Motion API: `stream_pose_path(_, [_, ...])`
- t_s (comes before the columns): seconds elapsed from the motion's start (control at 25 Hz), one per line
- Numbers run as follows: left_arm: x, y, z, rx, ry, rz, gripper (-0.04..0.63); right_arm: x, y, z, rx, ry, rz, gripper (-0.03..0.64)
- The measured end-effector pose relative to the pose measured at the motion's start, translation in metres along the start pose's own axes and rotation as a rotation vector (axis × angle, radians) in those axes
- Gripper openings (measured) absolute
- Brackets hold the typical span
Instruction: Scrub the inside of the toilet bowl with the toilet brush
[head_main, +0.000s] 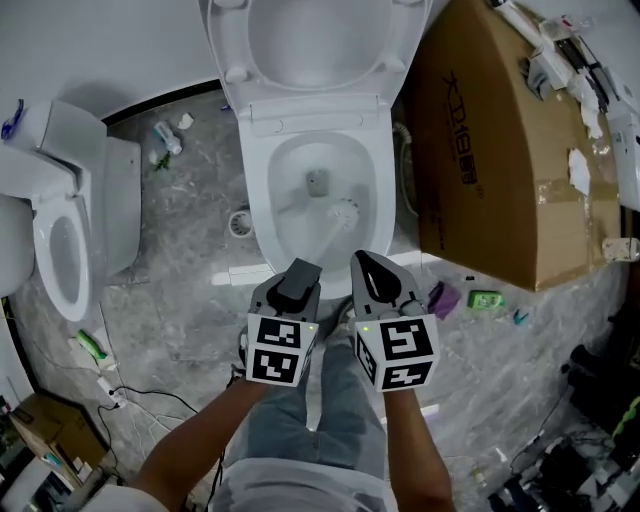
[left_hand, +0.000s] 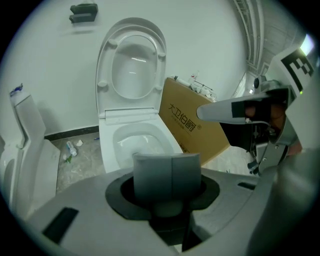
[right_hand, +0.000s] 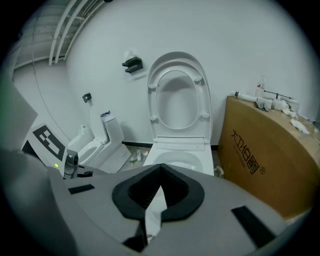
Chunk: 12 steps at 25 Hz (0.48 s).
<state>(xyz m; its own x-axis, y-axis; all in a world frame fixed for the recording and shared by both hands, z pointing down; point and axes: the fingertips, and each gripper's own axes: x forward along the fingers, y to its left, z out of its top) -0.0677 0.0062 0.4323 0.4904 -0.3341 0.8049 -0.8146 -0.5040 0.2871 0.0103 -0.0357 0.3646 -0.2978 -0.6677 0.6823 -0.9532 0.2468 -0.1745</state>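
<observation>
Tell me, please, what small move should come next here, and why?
Probably sweep the white toilet brush a little sideways along the bowl wall. Its bristle head sits low inside the white ceramic toilet bowl, and the right gripper looks shut on its white handle, while the left gripper is shut on nothing.

Glossy ceramic is seen on the toilet bowl (head_main: 290, 165), white plastic on the toilet brush (head_main: 345, 212), polished marbled stone on the floor (head_main: 180, 300), matt cardboard on the box (head_main: 490, 150).
</observation>
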Motion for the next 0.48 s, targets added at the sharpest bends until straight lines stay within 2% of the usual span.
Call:
stream_pose_path(0.2, [0.032, 0.000, -0.010, 0.003, 0.011, 0.010, 0.156, 0.029, -0.012, -0.016, -0.005, -0.004, 0.047, 0.002])
stream_pose_path(0.48, [0.067, -0.015, -0.008, -0.031, -0.024, 0.017, 0.156, 0.047, -0.040, -0.041, -0.025, 0.009, 0.095, 0.002])
